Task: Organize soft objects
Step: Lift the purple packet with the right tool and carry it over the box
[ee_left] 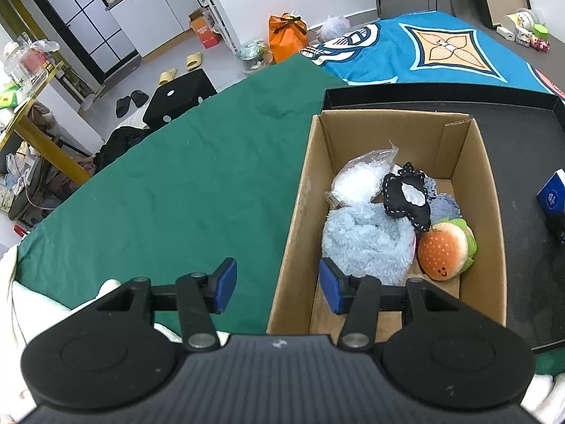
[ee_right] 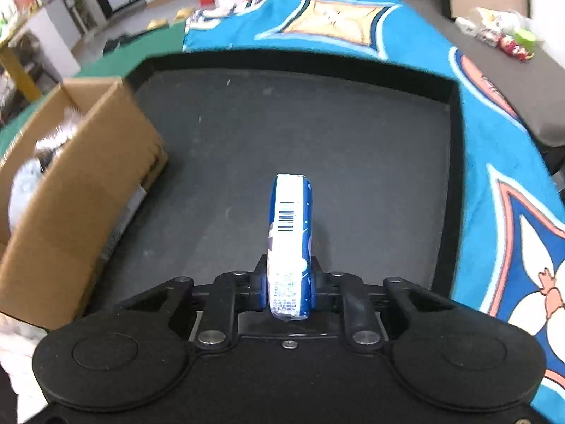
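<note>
A cardboard box (ee_left: 303,190) holds a fluffy light-blue plush (ee_left: 367,240), a burger plush (ee_left: 446,249), a black stitched soft toy (ee_left: 406,194), a bag of white filling (ee_left: 360,176) and a blue cloth (ee_left: 443,205). My left gripper (ee_left: 277,284) is open and empty, straddling the box's near left wall. My right gripper (ee_right: 289,284) is shut on a blue and white tissue pack (ee_right: 290,233), held above the black tray (ee_right: 317,134). The box (ee_right: 81,190) shows at the left of the right wrist view. The pack also shows in the left wrist view (ee_left: 552,194).
The box stands in the black tray (ee_left: 529,162), which lies on a green cloth (ee_left: 176,176) and a blue patterned blanket (ee_left: 441,49). Small items (ee_right: 501,31) sit on a grey surface at the far right. Floor clutter and furniture lie beyond the green cloth.
</note>
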Motion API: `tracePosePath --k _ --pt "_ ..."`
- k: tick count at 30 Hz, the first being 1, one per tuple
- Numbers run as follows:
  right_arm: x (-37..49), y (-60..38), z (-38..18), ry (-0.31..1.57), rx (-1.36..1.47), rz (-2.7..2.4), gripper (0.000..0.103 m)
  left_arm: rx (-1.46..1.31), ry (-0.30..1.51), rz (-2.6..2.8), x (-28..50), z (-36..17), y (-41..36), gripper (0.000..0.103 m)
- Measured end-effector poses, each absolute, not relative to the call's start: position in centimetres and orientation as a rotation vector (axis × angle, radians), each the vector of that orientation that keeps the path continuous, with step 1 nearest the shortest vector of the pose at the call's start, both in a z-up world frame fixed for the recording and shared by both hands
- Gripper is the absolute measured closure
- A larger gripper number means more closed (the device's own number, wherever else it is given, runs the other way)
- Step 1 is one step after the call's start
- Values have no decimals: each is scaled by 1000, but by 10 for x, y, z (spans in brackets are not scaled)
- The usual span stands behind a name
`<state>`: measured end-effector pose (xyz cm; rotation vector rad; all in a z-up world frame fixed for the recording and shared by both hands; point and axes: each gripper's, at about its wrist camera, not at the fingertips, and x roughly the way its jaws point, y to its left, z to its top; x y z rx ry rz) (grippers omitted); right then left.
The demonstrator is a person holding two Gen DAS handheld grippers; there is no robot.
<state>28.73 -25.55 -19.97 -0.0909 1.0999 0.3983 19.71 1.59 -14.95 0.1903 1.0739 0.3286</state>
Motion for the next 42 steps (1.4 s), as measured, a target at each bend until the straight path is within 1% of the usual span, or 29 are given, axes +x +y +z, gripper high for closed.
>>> tracePosePath --k 4,12,26,42 --pt "280 -271 -181 1080 14 413 83 187 1066 324 190 -144 17 53" --pt "278 -273 -159 1053 58 428 83 190 1051 304 182 -134 19 52" --pt "266 -251 -124 1007 32 434 83 156 1030 258 180 -131 28 52" --pt "257 -199 -88 973 -12 493 83 103 1043 190 178 -146 49 52"
